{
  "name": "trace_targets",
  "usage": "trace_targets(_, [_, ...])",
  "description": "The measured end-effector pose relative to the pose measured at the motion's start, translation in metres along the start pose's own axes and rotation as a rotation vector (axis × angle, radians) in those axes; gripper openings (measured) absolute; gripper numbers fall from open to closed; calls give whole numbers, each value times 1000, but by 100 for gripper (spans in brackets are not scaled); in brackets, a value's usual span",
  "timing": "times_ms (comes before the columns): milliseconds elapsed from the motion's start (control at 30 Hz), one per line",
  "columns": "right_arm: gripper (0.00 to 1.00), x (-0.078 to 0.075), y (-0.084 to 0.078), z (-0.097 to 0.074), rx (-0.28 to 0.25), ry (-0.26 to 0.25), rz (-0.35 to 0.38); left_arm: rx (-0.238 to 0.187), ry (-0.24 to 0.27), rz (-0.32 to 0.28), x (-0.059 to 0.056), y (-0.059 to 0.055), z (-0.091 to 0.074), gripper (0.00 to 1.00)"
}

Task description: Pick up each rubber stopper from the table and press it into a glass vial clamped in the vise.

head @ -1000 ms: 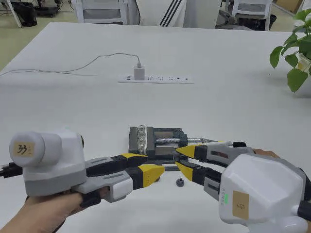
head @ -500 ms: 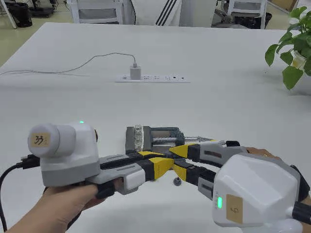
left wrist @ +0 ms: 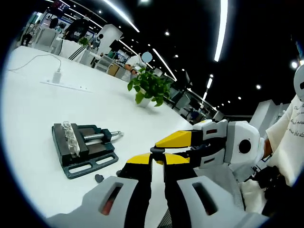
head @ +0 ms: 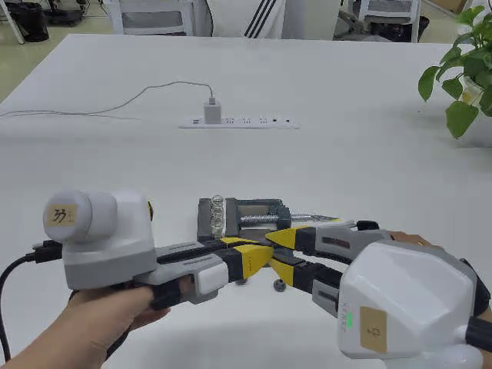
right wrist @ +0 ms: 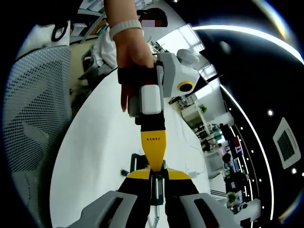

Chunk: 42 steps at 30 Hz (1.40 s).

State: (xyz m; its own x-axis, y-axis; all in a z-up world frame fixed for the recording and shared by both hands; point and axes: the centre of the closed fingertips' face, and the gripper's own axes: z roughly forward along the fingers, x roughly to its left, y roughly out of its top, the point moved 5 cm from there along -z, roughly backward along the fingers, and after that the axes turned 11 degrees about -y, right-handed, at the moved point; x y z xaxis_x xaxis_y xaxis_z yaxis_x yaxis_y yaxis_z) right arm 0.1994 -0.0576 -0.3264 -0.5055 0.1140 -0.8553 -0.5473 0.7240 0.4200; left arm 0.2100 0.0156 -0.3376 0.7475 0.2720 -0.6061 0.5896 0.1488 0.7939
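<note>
Rubber stopper (head: 280,286): loose on the table (head: 361,161), just off the near side of the vise (head: 257,219), toward its screw end; too small to read which way its long axis runs.
Glass vials (head: 217,212): clamped upright in a short row at the end of the vise away from the screw, mouths up. Pressing looks to call for a straight drop from above.
Left gripper (head: 257,252): hovering at the near edge of the vise, jaws clenched almost together. Dark speck at the tips in the left gripper view; cannot tell whether stopper or shadow.
Right gripper (head: 270,249): jaws released and spread, nose to nose with the left tips just in front of the vise. In the right gripper view, left tip pointing straight into that gap.
Key relation: loose stopper sits just beside the right lower jaw, on the vise's near side. Right gripper plainly the nearer, and a short dip downward should reach it.
Risk: tips crowded together, easy to knock the stopper rolling.
</note>
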Motion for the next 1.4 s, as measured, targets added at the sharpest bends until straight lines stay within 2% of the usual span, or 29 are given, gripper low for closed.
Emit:
trace_targets(267, [6,2,2,0,-5,11,3,9,2,-8,-1,-3,-2,4])
trace_targets(400, [7,2,4,1,-13,18,35,7,7,-9,0,-3,-3,4])
trace_targets(500, [18,2,3,3,-5,24,73,3,13,-4,1,-2,-4,4])
trace_targets(533, [20,4,3,3,-5,40,97,3,15,0,2,-1,-5,4])
trace_targets(600, [23,4,1,3,2,36,101,4,19,6,3,-1,-6,4])
trace_targets(767, [26,8,-4,1,6,88,230,22,31,28,5,-3,-10,4])
trace_targets(833, [28,10,-6,0,12,112,315,39,37,42,6,-5,-12,4])
trace_targets(867, [30,11,-8,-1,13,128,372,52,40,60,6,-6,-13,4])
trace_targets(1000, [35,15,-13,-3,26,193,478,100,41,108,6,-11,-16,4])
trace_targets(1033, [37,17,-15,-5,28,219,522,124,40,129,6,-13,-17,4])
trace_targets(1133, [42,22,-18,-8,37,281,582,195,34,198,6,-19,-18,4])
trace_targets(1200, [42,24,-19,-10,34,321,599,241,25,240,7,-23,-19,4])
trace_targets(1267, [42,25,-20,-11,38,338,597,283,22,273,6,-26,-19,4])
trace_targets(1400, [41,31,-18,-13,38,399,599,399,3,384,4,-36,-17,4])
